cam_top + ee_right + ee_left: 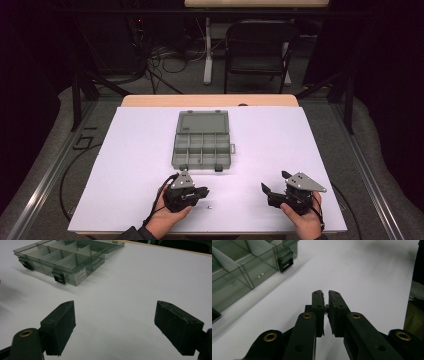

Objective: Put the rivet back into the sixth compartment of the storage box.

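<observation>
On the white table sheet (130,150), toward its near edge, the left gripper (202,191) rests in the person's left hand (165,217), pointing to the right. In the left gripper view its jaws stand almost together, pinching a small metal part (326,307) between the pads; it is too small to say whether it is a screw or a pin. Just right of that gripper, another tiny metal piece (210,205) lies on the sheet. Farther back, near the sheet's middle, sits the clear grey compartment box (201,148), its lid (202,122) folded flat behind it and two dark latches (59,278) on its near wall. At the right, the right gripper (272,192) sits in the right hand (306,222), jaws spread wide with nothing between them, well apart from the box.
</observation>
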The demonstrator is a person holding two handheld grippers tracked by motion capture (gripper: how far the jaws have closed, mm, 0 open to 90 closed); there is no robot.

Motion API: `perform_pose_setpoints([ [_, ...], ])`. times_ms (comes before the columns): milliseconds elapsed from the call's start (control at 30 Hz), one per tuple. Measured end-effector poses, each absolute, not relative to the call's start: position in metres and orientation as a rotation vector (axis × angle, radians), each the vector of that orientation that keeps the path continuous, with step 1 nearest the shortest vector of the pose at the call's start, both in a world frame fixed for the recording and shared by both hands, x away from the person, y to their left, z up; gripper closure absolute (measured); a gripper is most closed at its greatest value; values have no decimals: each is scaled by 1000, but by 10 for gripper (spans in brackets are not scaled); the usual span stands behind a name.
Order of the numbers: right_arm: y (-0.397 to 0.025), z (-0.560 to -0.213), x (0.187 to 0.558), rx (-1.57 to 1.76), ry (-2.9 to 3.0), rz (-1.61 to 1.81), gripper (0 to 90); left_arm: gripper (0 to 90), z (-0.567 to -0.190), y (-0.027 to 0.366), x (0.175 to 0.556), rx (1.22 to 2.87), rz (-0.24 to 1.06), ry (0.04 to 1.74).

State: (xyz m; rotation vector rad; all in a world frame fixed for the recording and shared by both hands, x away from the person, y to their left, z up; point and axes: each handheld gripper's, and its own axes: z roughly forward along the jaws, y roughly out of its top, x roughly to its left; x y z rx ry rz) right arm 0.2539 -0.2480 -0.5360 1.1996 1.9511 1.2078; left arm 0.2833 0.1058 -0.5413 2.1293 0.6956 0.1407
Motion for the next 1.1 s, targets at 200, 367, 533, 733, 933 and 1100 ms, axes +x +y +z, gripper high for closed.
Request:
perform_pose_setpoints([
  [200, -248, -536, 254, 1196, 1952, 1207, 168, 837, -533, 116, 290, 2090, 170, 722],
  [367, -248, -536, 254, 1198, 1954, 1209, 168, 837, -525, 125, 298, 2051, 198, 756],
  [533, -247, -537, 254, 1204, 1951, 1206, 168, 837, -518, 132, 306, 2016, 214, 801],
  [733, -247, -537, 254, 1210, 1950, 1205, 168, 837, -510, 137, 319, 1967, 244, 838],
  [933, -247, -537, 254, 1210, 1948, 1208, 168, 837, -507, 141, 328, 1955, 253, 868],
  [1100, -247, -537, 254, 1204, 1953, 1206, 168, 837, -505, 140, 337, 1932, 261, 887],
])
